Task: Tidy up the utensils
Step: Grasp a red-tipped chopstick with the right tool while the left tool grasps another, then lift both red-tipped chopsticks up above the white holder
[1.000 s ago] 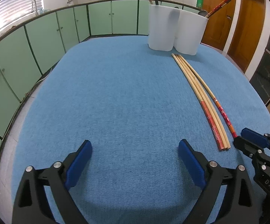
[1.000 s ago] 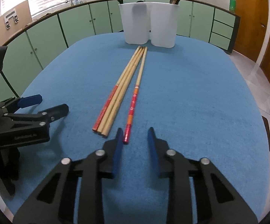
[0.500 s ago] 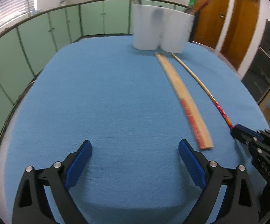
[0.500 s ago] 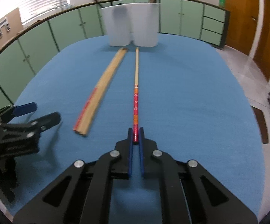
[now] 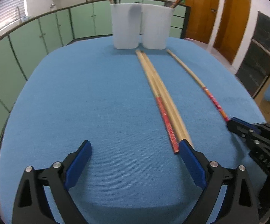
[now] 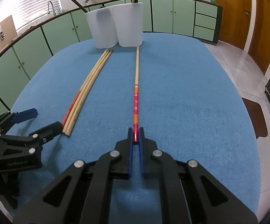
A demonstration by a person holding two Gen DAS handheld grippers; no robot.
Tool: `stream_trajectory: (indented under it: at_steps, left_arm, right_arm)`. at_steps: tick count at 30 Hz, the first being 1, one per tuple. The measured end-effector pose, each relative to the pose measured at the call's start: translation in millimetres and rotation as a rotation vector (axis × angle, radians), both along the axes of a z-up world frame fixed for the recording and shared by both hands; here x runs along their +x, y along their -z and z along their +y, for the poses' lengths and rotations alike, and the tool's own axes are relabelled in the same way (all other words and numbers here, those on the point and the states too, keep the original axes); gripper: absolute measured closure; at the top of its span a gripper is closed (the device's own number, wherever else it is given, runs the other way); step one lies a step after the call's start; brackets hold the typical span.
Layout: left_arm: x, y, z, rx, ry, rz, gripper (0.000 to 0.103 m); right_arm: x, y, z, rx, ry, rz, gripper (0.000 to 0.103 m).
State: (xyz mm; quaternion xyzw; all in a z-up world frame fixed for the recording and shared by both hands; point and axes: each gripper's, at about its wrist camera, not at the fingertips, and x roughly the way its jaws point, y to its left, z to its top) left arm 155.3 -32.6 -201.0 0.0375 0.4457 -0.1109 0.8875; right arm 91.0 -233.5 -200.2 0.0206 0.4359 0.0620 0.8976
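Note:
My right gripper (image 6: pixel 135 133) is shut on the red end of a long chopstick (image 6: pixel 136 85) that points toward two white holders (image 6: pixel 114 26). It also shows in the left wrist view (image 5: pixel 194 80), with the right gripper (image 5: pixel 232 124) at its near end. Three more chopsticks (image 5: pixel 161 97) lie side by side on the blue tablecloth (image 5: pixel 97 102), also in the right wrist view (image 6: pixel 84 91). My left gripper (image 5: pixel 135 160) is open and empty, its right finger beside their near ends. The holders (image 5: pixel 140 28) hold several utensils.
Green cabinets (image 6: pixel 41 37) and a counter run behind the table. Wooden doors (image 5: pixel 228 15) stand at the right. The table edge drops to a tiled floor (image 6: pixel 247 69) on the right.
My right gripper closed on the red-ended chopstick and drew it to the right, away from the other three. My left gripper moved closer to the bundle's near ends.

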Motion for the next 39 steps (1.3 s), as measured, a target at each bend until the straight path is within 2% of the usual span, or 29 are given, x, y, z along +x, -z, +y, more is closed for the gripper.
stream_trajectory:
  at_steps: [10, 14, 17, 22, 24, 26, 31, 36, 39]
  left_arm:
    - [-4.2, -0.4, 6.2, 0.010, -0.019, -0.008, 0.010]
    - [-2.5, 0.8, 2.9, 0.015, -0.014, -0.006, 0.014]
    - [-2.2, 0.4, -1.7, 0.018, -0.008, -0.013, 0.026]
    - [-2.7, -2.8, -5.8, -0.016, 0.018, -0.029, 0.071]
    - [-3.5, -3.1, -8.2, -0.021, 0.027, -0.031, 0.078]
    - [-3.4, -3.1, -10.1, -0.021, 0.029, -0.032, 0.082]
    - [-4.5, -3.4, -10.3, -0.032, 0.020, -0.033, 0.097]
    - [-7.5, -8.4, -8.2, -0.045, 0.006, -0.041, 0.097]
    - [-12.9, -23.3, -5.9, -0.026, 0.007, -0.082, 0.097]
  right_arm:
    - [-0.7, -0.2, 0.1, 0.004, 0.000, 0.001, 0.097]
    - [-1.0, -0.4, -0.1, 0.007, -0.001, 0.002, 0.097]
    - [-0.9, 0.0, 0.4, 0.009, -0.002, 0.005, 0.096]
    - [-0.6, 0.9, -2.2, 0.025, -0.004, 0.007, 0.096]
    - [-0.9, 1.0, -1.8, 0.021, -0.004, 0.006, 0.097]
    - [-1.0, 0.9, -1.0, 0.012, -0.004, 0.004, 0.097]
    - [-1.3, 1.0, 0.6, 0.001, -0.004, 0.001, 0.098]
    - [-1.3, -1.9, 0.4, 0.010, -0.002, 0.006, 0.098]
    - [-2.9, -9.7, -2.3, 0.037, -0.002, 0.008, 0.098]
